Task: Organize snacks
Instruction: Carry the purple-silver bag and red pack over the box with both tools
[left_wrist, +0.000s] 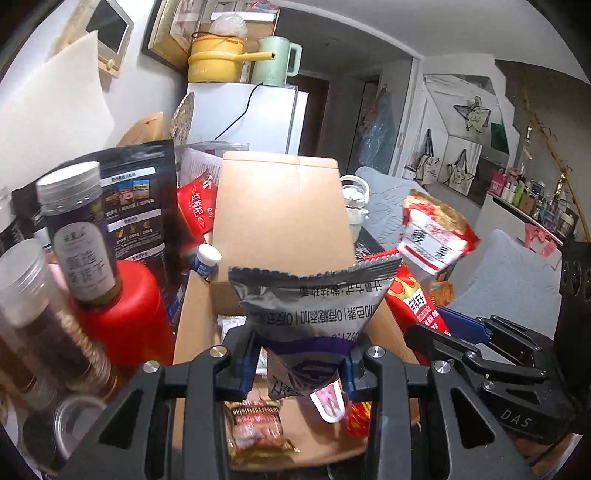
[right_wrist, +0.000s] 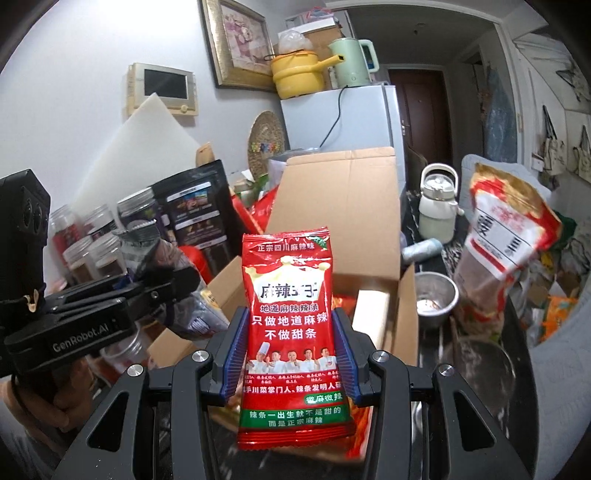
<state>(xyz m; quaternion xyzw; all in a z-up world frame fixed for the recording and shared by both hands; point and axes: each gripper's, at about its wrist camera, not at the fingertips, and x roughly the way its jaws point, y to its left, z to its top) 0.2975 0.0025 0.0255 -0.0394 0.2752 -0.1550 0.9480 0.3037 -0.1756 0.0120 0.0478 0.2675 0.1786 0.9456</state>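
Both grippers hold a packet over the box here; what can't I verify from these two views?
- Cardboard box contents: both views, mostly hidden by the held red packet, silver packet and the fingers.
- Silver packet's front: left wrist view shows its back only.
- Jars: left wrist view, blurred, contents unclear.

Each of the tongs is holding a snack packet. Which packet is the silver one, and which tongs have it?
The silver packet is in the left tongs, printed in dark text that reads upside down. The right tongs grip the red packet upright.

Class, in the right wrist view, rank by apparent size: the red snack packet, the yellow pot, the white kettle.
1. red snack packet, though nearest the camera
2. yellow pot and white kettle: alike, not ranked
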